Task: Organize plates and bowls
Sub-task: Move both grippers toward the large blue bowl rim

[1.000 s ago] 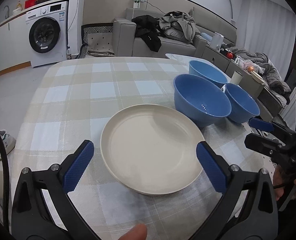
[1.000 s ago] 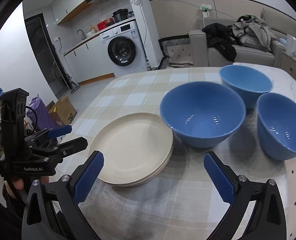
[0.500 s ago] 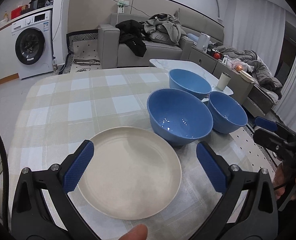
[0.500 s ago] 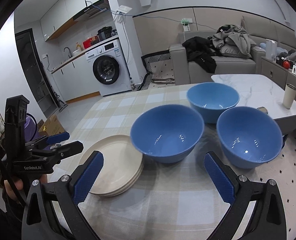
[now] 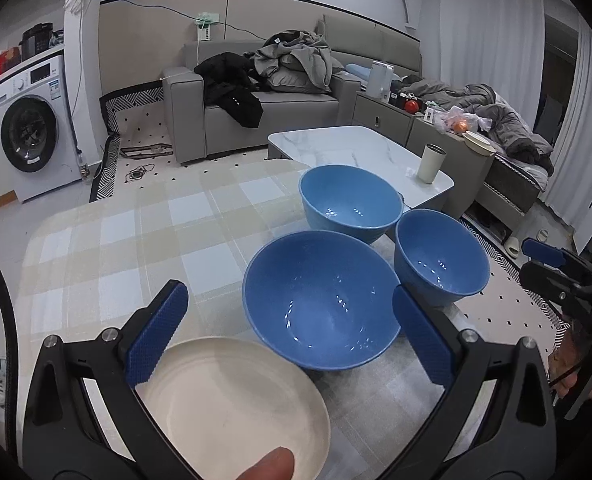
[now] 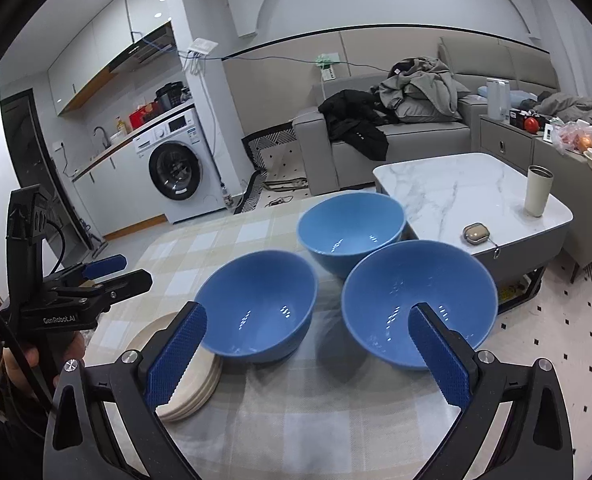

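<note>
You can read only one marking: "GenRobot.AI" in white on the black body of your left gripper (image 6: 108, 272), left of the plates (image 6: 200, 380).

My left gripper (image 5: 288, 338) is a matte black plastic frame with silver screws at its joints and two blue, ridged rubber finger pads (image 5: 156, 332). My right gripper (image 6: 308, 354) is built alike. From the right wrist view, at nine o'clock, the left one's black body carries white "GenRobot.AI" lettering and a thin black cable (image 6: 54, 242).
</note>
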`<state>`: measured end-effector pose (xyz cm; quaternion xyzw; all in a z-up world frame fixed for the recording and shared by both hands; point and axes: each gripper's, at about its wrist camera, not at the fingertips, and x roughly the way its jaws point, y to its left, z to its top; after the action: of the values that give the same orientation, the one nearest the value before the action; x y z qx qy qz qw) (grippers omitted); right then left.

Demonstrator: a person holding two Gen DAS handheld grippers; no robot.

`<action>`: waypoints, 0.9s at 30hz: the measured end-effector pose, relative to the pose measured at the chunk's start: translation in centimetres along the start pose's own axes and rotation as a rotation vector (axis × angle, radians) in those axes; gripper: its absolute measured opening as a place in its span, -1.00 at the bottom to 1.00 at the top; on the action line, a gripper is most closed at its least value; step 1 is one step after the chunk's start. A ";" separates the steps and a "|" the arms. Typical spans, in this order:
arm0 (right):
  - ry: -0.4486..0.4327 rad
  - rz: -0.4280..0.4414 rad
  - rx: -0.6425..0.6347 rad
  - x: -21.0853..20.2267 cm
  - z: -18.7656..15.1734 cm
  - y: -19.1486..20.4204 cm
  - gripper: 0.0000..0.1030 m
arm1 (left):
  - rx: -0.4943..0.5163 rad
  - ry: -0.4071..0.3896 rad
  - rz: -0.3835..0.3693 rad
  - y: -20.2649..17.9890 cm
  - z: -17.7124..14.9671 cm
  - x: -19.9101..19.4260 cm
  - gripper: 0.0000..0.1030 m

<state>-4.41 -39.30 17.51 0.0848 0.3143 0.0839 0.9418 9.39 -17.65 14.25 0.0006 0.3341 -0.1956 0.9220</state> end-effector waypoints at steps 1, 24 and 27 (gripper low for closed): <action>-0.002 -0.005 0.007 0.1 0.3 -0.4 0.99 | 0.002 0.004 -0.008 -0.1 0.5 0.4 0.98; -0.087 -0.083 0.065 2.1 9.0 -7.3 0.99 | -0.029 0.044 -0.015 1.5 9.5 11.0 0.98; -0.065 -0.078 0.071 3.5 9.4 -7.8 0.99 | -0.033 0.054 -0.005 1.5 10.3 12.5 0.98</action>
<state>4.84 -47.19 21.23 0.1088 0.2895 0.0333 0.9504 25.06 -22.14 14.37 -0.0100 0.3618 -0.1924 0.9121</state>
